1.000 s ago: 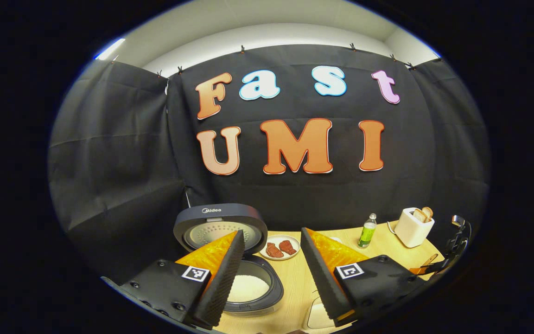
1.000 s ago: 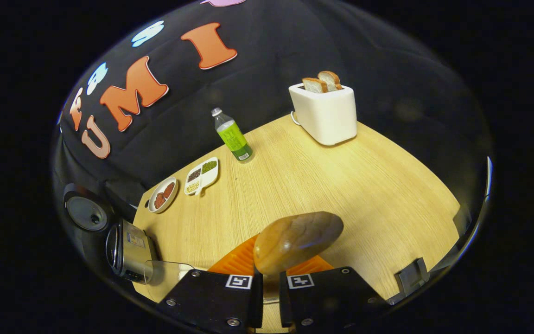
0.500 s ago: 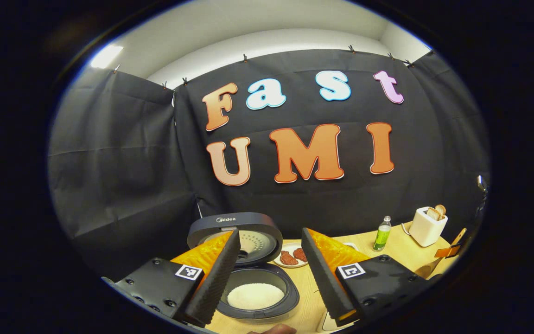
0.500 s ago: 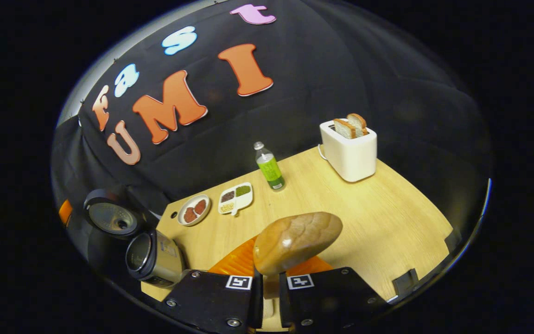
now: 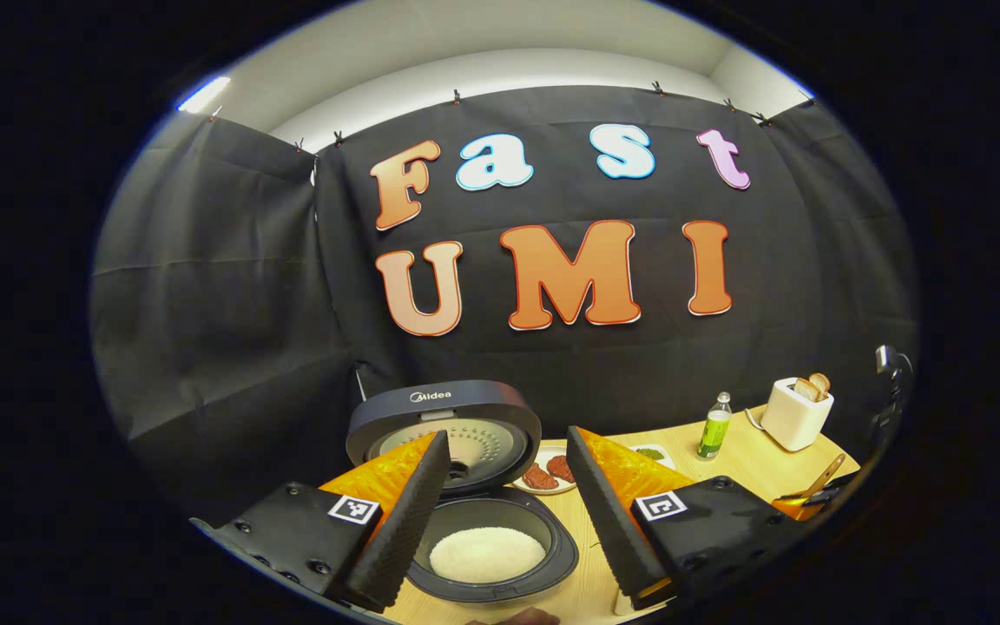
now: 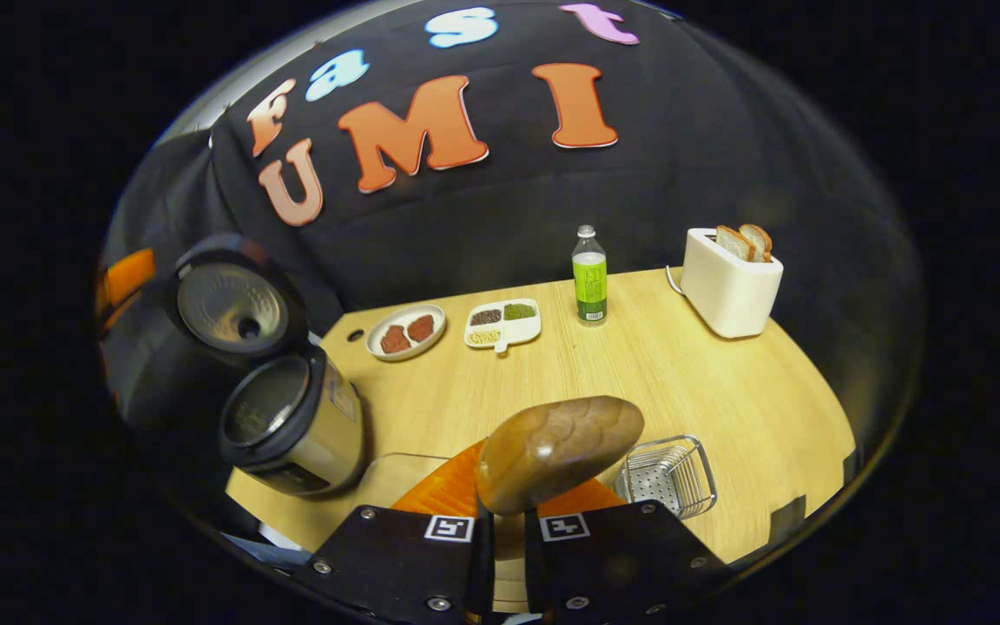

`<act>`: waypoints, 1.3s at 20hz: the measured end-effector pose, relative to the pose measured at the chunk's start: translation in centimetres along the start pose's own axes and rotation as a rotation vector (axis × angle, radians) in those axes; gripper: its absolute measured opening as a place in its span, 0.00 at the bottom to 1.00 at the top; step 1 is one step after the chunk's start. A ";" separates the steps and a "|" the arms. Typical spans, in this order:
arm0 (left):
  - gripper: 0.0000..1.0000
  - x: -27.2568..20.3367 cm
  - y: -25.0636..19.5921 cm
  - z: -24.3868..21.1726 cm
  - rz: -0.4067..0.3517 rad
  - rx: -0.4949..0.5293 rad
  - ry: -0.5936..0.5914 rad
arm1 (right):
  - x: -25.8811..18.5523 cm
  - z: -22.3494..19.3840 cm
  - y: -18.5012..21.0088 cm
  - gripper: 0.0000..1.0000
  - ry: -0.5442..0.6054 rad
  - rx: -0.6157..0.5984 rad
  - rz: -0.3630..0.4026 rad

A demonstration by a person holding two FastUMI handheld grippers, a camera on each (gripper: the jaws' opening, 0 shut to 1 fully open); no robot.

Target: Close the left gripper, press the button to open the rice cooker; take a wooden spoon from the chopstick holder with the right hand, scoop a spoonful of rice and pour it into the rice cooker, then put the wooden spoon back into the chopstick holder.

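rice cooker [image 5: 483, 521] open, wooden spoon [image 6: 559, 450] — raised

Ahead of my right gripper [image 6: 500, 529] I count one rice cooker [image 6: 292, 425], one round plate [image 6: 405, 331] with two pieces of meat, one divided dish [image 6: 502, 324] with three fillings, one green bottle [image 6: 588, 276], one toaster [image 6: 730, 284] with two slices of bread, and one wire basket [image 6: 667, 476]. One wooden spoon [image 6: 559, 451] sits in my right gripper. That makes two grippers, counting my left gripper [image 5: 500, 512].
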State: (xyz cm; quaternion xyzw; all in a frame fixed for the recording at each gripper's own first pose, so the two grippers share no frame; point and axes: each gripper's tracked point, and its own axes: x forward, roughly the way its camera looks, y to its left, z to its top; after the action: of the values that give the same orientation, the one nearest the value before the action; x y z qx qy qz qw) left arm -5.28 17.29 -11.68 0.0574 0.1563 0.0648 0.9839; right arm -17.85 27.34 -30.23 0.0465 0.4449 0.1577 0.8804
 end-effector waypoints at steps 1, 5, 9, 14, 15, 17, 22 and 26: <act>0.92 0.2 0.3 -0.4 -0.014 0.006 0.005 | 0.5 -1.1 0.2 0.14 0.012 -0.039 -0.039; 0.92 0.9 2.0 -2.2 -0.054 0.036 0.037 | 1.5 -2.7 -0.2 0.14 0.004 -0.158 -0.184; 0.87 1.8 2.9 -3.1 -0.077 0.030 0.058 | 2.2 -3.2 -0.4 0.12 -0.036 -0.210 -0.264; 0.87 2.2 3.2 -3.0 -0.070 0.027 0.057 | 3.0 -5.1 -0.3 0.11 -0.090 -0.216 -0.321; 0.87 2.1 3.1 -2.9 -0.071 0.029 0.053 | 3.2 -5.5 0.1 0.11 -0.098 -0.219 -0.318; 0.98 2.3 2.9 -3.3 -0.081 0.036 0.062 | 3.2 -5.4 0.5 0.11 -0.151 -0.209 -0.322; 0.94 2.4 3.4 -3.9 -0.079 0.067 0.079 | 2.8 -6.2 2.6 0.10 -0.180 -0.119 -0.262; 0.87 2.7 3.6 -4.3 -0.081 0.073 0.090 | 3.2 -6.7 5.5 0.10 -0.145 0.017 -0.151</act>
State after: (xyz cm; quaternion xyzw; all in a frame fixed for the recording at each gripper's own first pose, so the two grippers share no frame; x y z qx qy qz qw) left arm -4.47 21.62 -16.07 0.0841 0.2049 0.0216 0.9749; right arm -22.70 33.19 -35.47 0.0317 0.3834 0.0830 0.9193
